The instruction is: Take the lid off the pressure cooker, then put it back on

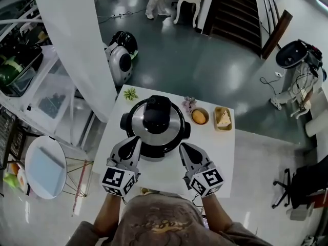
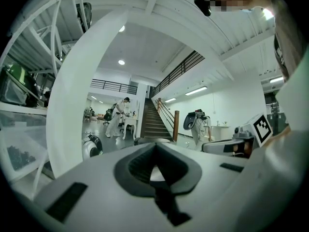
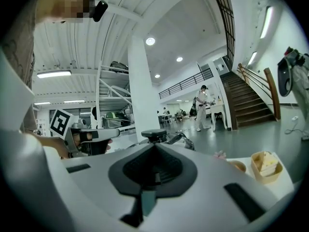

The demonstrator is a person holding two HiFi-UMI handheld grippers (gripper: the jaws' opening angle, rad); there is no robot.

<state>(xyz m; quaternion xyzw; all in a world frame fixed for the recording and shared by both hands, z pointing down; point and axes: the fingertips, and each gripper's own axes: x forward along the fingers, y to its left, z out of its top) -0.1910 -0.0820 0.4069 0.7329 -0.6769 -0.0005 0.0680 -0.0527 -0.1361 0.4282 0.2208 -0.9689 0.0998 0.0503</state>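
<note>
Pressure cooker (image 1: 155,129) is sitting on the white table (image 1: 225,152), about midway between the left and right edges and closer to the far edge than the near one. Its lid (image 1: 169,123) is lying on the pot, with a steel ring showing around a black centre handle (image 1: 156,114). Black side grips are sticking out to the left and right. Any brand print on it is too small to read.

Left gripper (image 1: 135,140) is hovering at the cooker's near-left side. Its jaws are pressing together with nothing between them, and the left gripper view is showing the grey tips meeting in a closed seam. Whether the tips are touching the cooker cannot be told.

Right gripper (image 1: 183,147) is hovering at the near-right side, likewise closed up and holding nothing. Both are pointing toward the far edge.

Only clear markings are the black-and-white square code patterns on the left cube (image 1: 119,181) and the right cube (image 1: 206,181).

Along the far edge:
- A small green plant (image 1: 130,93) is standing at the far left corner.
- A pale flower sprig (image 1: 189,103) is lying just right of the cooker.
- A round bowl (image 1: 199,116) is holding something orange.
- A rectangular tray (image 1: 223,118) is carrying a pale wedge near the far right corner.
</note>
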